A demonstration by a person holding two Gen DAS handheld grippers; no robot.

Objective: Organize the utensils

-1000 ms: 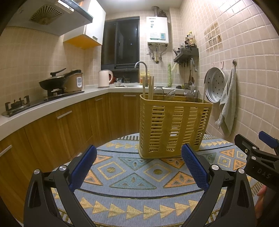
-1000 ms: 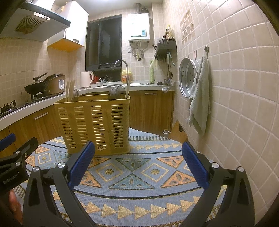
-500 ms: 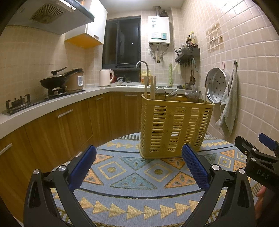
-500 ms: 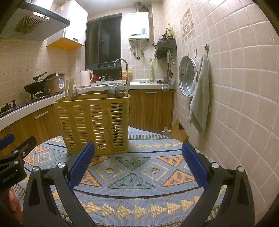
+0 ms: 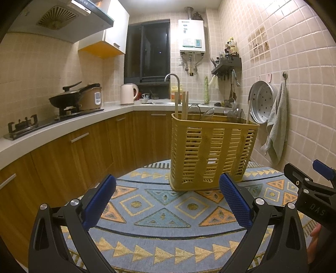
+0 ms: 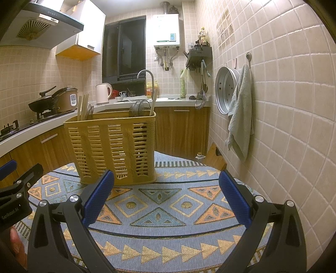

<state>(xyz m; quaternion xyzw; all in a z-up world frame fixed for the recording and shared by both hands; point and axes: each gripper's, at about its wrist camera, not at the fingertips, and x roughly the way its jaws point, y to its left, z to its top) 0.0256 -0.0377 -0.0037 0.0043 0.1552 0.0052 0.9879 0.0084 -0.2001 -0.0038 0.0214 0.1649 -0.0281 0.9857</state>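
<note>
Left wrist view shows the left gripper (image 5: 167, 194) spread wide and empty over a woven patterned rug (image 5: 159, 212), with the right gripper (image 5: 310, 189) at its right edge. Only the right wrist view shows a wooden board (image 6: 215, 156) leaning low on the tiled wall; there the right gripper (image 6: 166, 192) is also spread and empty. Ahead stands a yellow slatted plastic utensil basket (image 6: 113, 145) on the rug, holding wooden chopsticks (image 6: 83, 107) and clear ladles (image 5: 206, 113).

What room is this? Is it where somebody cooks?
Yes, it looks like a home kitchen. There is a gas stove with a black pan under a range hood, and a sink tap on the counter.
</note>
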